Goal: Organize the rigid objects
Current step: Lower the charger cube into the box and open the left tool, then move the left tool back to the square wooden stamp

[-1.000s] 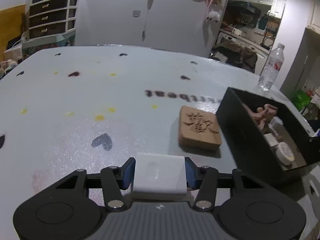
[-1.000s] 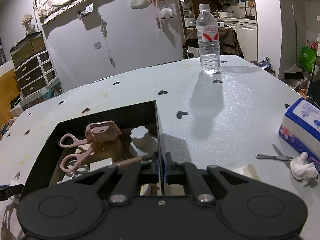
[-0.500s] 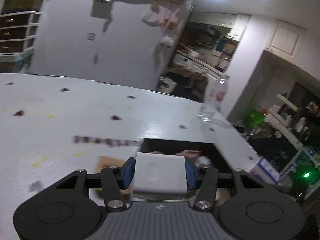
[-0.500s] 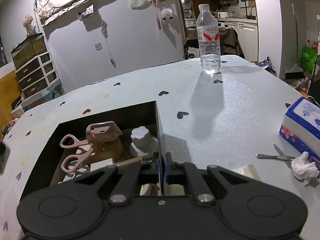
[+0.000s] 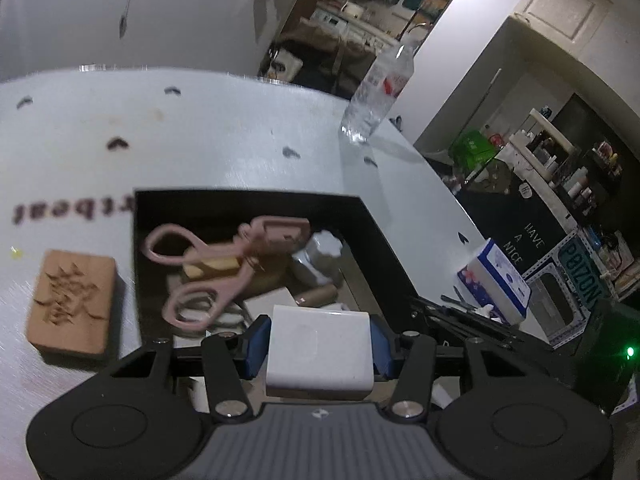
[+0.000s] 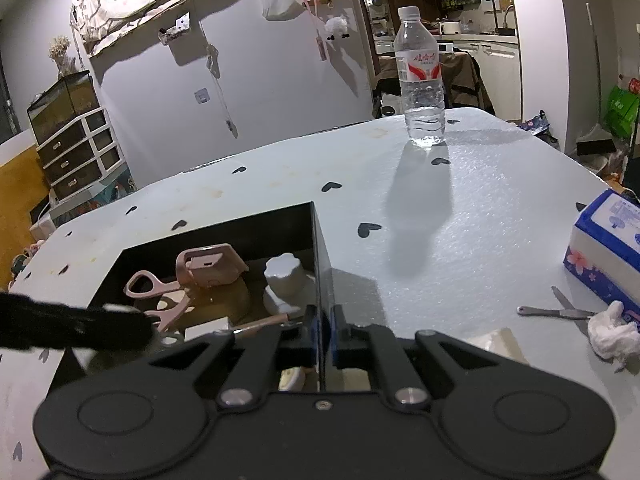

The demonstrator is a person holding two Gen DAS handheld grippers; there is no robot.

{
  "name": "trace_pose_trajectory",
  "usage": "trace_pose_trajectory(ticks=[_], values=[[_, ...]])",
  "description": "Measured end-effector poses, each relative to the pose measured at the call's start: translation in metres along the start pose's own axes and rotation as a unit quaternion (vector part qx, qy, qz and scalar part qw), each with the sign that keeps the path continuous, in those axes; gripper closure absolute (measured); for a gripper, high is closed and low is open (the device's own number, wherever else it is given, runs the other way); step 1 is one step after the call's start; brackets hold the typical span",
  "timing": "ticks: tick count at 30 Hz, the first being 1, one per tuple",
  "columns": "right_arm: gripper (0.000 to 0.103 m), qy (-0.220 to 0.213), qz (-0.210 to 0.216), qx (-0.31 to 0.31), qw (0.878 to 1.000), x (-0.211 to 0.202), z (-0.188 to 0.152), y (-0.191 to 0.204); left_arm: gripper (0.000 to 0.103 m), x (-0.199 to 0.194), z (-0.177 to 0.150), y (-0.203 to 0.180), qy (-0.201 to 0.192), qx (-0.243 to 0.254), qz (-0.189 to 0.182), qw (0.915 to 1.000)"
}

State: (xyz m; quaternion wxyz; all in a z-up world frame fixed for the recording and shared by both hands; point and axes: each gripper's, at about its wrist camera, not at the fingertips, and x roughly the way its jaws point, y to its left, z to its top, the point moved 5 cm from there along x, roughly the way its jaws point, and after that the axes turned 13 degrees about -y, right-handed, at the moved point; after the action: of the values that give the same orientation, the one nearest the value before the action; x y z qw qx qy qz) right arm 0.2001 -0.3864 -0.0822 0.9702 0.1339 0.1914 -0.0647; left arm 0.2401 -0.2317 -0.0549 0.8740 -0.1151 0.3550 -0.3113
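My left gripper [image 5: 319, 346] is shut on a white rectangular block [image 5: 320, 350] and holds it above the near end of the black box [image 5: 376, 236]. The box holds pink scissors [image 5: 200, 280], a white knob-shaped piece [image 5: 324, 246] and other small items. A carved wooden block [image 5: 72, 300] lies on the table left of the box. My right gripper [image 6: 321, 330] is shut on the box's right wall [image 6: 321, 248]. The scissors [image 6: 160, 292] and the knob piece [image 6: 285, 270] show in the right wrist view too. A blurred dark shape, the left gripper [image 6: 72, 326], enters at the left.
A water bottle [image 6: 420, 80] stands at the far side of the table. A blue tissue pack [image 6: 608, 240], a metal tool [image 6: 554, 312] and a crumpled tissue [image 6: 612, 334] lie at the right. The table edge runs close on the right [image 5: 440, 184].
My left gripper has swung right from beside the wooden block to over the box, carrying the white block. It now enters the right wrist view. My right gripper has not moved.
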Motion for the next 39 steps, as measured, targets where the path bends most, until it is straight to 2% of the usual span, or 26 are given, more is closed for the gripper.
trace_pose_trajectory(ticks=[3, 9, 13, 30, 39], values=[[0.096, 0.0, 0.001, 0.0, 1.0, 0.001, 0.0, 0.001, 0.051, 0.007, -0.005, 0.001, 0.014, -0.025, 0.003, 0.9996], [0.096, -0.001, 0.004, 0.003, 1.0, 0.0, -0.001, -0.001, 0.05, 0.012, -0.01, 0.008, 0.025, -0.041, 0.028, 0.9985], [0.096, -0.001, 0.003, 0.003, 1.0, 0.0, -0.001, -0.001, 0.037, 0.006, -0.007, 0.003, 0.019, -0.031, 0.015, 0.9992], [0.096, -0.001, 0.003, 0.003, 1.0, 0.001, -0.001, -0.002, 0.03, -0.015, -0.008, -0.001, 0.014, 0.003, 0.011, 0.9998], [0.096, -0.001, 0.003, 0.003, 1.0, 0.001, -0.001, -0.002, 0.011, -0.034, -0.008, -0.009, 0.004, 0.033, 0.006, 0.9994]])
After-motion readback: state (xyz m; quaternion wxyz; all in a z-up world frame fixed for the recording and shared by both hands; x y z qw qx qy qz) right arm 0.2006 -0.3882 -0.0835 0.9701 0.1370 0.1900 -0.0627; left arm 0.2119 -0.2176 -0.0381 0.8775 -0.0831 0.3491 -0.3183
